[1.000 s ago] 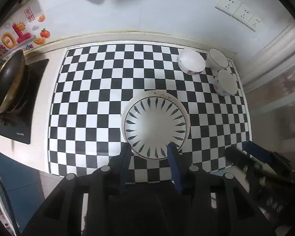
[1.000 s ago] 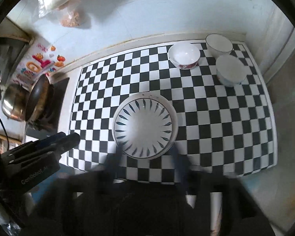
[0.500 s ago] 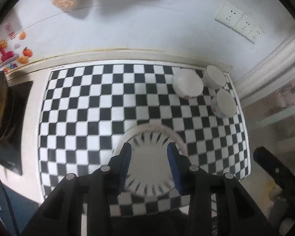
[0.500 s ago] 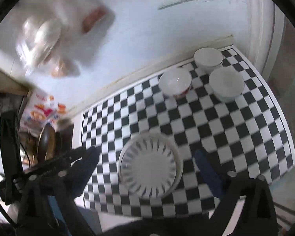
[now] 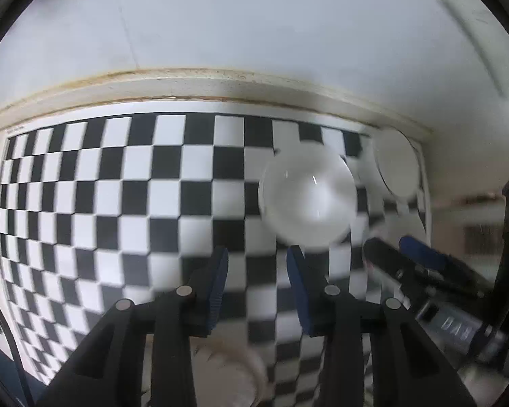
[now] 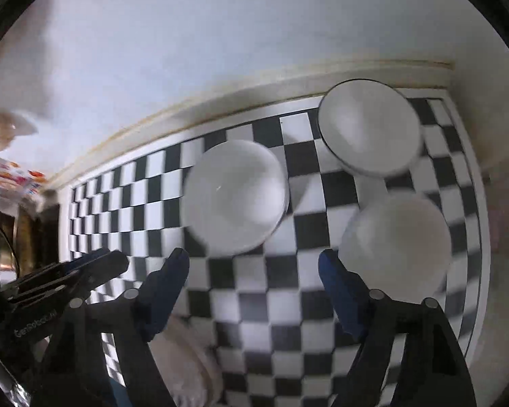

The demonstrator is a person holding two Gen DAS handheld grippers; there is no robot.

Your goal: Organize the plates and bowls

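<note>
Three white bowls stand on the checkered mat. The left bowl (image 6: 236, 196) (image 5: 307, 196) sits just ahead of both grippers. The back bowl (image 6: 370, 129) (image 5: 395, 166) is near the wall. The right bowl (image 6: 398, 240) is beside my right gripper's right finger. The patterned plate (image 6: 186, 356) (image 5: 227, 369) lies low, under the grippers. My left gripper (image 5: 256, 278) is open and empty. My right gripper (image 6: 254, 281) is open wide and empty. It also shows in the left wrist view (image 5: 420, 271), and the left gripper shows in the right wrist view (image 6: 68, 278).
The checkered mat (image 5: 101, 203) (image 6: 288, 305) ends at a white wall ledge (image 5: 220, 84) behind the bowls. A corner wall (image 6: 492, 135) closes the right side. A stove area with stickers (image 6: 13, 176) lies far left.
Both grippers have moved forward and down past the plate toward the bowls. The bowls now look much larger and the plate has slid under the fingers. Both stay open.
</note>
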